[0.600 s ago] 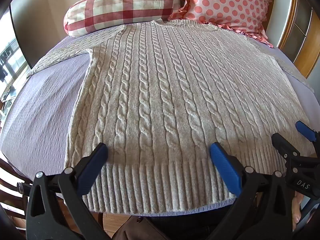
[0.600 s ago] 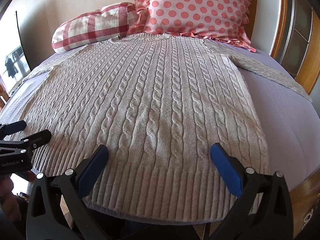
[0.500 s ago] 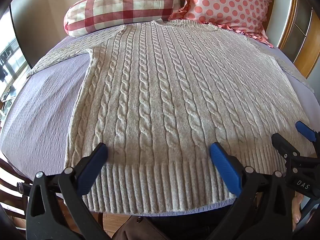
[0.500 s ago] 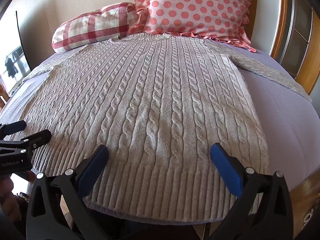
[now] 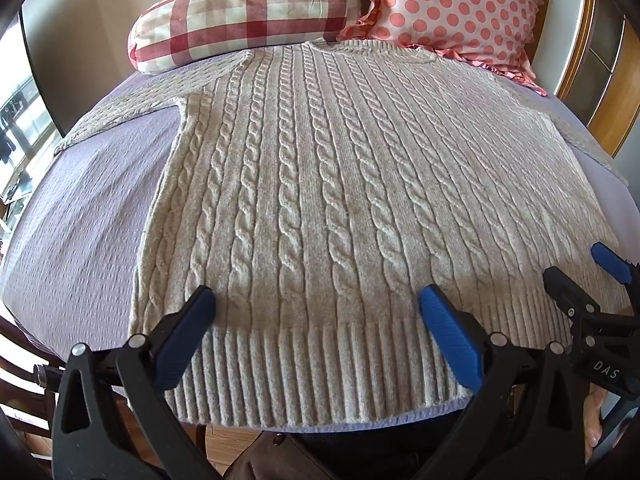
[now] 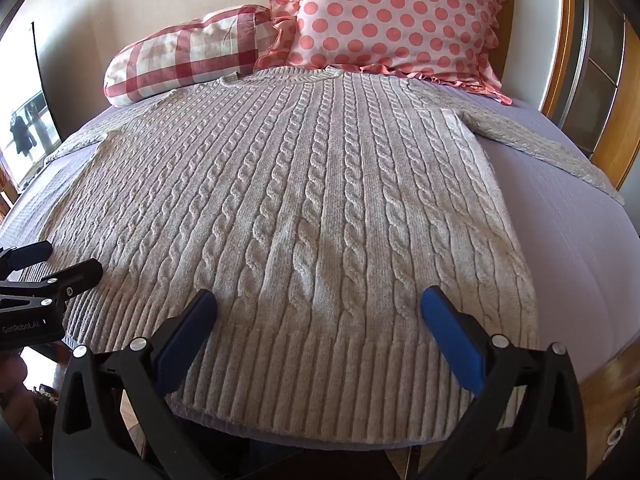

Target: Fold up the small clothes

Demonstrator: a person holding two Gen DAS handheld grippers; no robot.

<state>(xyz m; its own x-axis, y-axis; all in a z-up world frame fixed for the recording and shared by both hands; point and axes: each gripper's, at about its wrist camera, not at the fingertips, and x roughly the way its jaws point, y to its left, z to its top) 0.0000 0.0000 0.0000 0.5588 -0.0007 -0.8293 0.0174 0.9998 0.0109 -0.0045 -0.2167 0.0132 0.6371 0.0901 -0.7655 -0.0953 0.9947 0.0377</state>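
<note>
A cream cable-knit sweater [image 5: 340,184] lies flat and face up on a lilac bedspread [image 5: 80,216], collar towards the pillows, both sleeves spread out to the sides. It also fills the right wrist view [image 6: 304,200]. My left gripper [image 5: 316,304] is open and empty, hovering over the ribbed hem's left part. My right gripper [image 6: 318,306] is open and empty over the hem's right part. The right gripper shows at the right edge of the left wrist view [image 5: 592,276]; the left gripper shows at the left edge of the right wrist view [image 6: 52,264].
A red-checked bolster pillow [image 5: 244,16] and a pink polka-dot pillow [image 5: 452,4] lie at the head of the bed beyond the collar. A wooden bed frame [image 6: 616,128] runs along the right. The bed's near edge is just below the hem [image 5: 320,428].
</note>
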